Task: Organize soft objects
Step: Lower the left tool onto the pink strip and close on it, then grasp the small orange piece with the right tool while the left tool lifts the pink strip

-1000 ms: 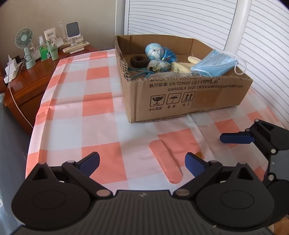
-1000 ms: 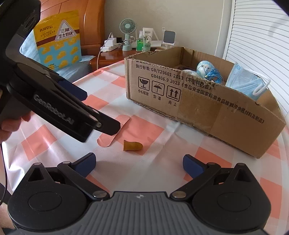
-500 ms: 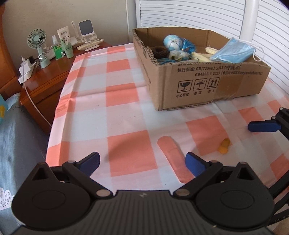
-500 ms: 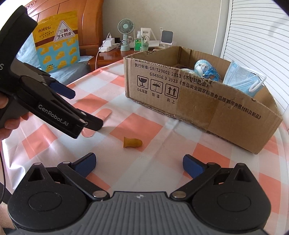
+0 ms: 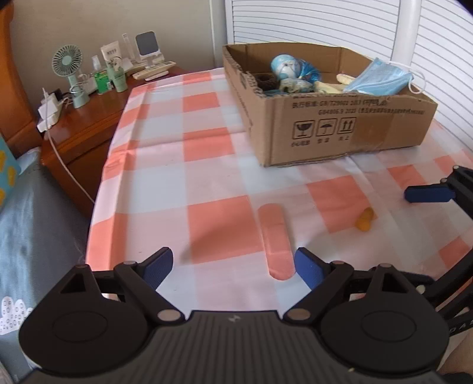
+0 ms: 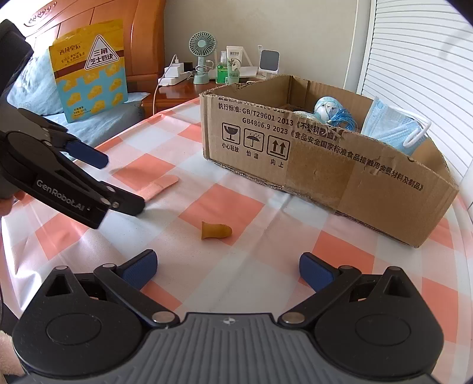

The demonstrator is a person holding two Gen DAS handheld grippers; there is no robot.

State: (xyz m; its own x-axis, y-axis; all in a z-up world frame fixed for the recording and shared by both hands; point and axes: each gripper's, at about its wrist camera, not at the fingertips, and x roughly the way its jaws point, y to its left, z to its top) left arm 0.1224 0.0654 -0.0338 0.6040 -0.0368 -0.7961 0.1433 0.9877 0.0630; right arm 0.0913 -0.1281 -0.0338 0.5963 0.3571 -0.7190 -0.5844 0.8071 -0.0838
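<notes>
One bandage (image 5: 276, 236) and one orange earplug (image 6: 215, 230) lie near one cardboard box (image 6: 340, 165); left gripper (image 5: 235, 264) fingers closing on nothing, right gripper (image 6: 227, 265) fingers wide.

Bright daylight through the blinds (image 5: 340, 26), soft shadows, slight blur, fisheye-bent edges.

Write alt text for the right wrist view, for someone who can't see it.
The open right gripper points down at a small orange earplug on a checked tablecloth. At left, the left gripper, its jaws closing, nears a bandage, not yet gripping it. Behind stands a cardboard box holding a blue mask.
</notes>
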